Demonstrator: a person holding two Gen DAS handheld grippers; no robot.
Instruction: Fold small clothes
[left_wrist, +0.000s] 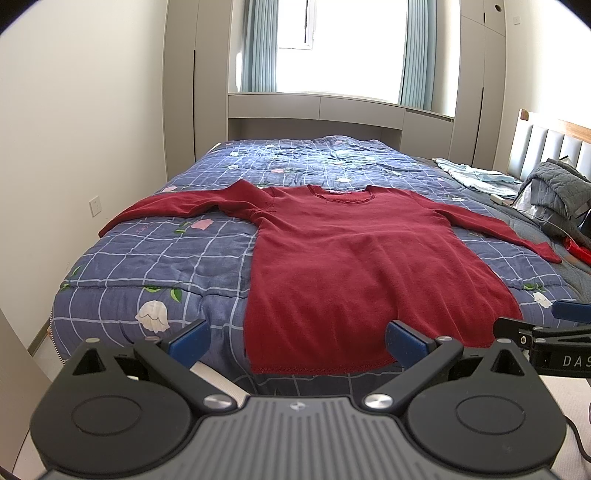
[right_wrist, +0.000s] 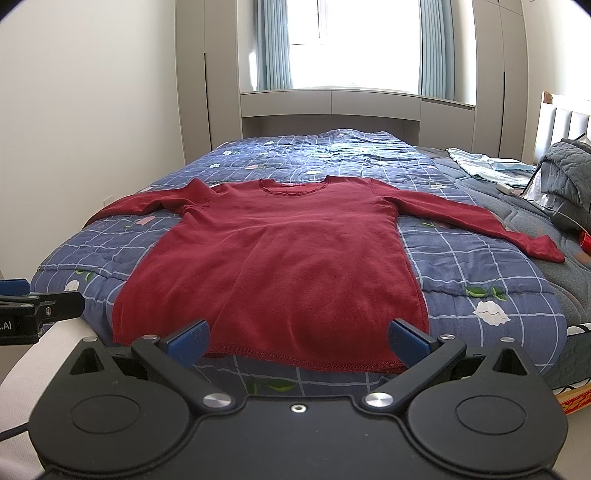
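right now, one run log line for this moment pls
stage: pre-fold | shirt: flat on bed, sleeves spread | left gripper: open, empty, at hem | right gripper: open, empty, at hem

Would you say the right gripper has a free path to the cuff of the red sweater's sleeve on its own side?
Probably yes. The right gripper is open and empty, and that cuff lies flat and uncovered on the quilt, though it sits well beyond the hem, so a long reach is needed.

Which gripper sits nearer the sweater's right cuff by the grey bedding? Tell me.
Right. The right gripper faces the hem's right half, nearer the cuff; the left gripper faces the sweater's left edge.
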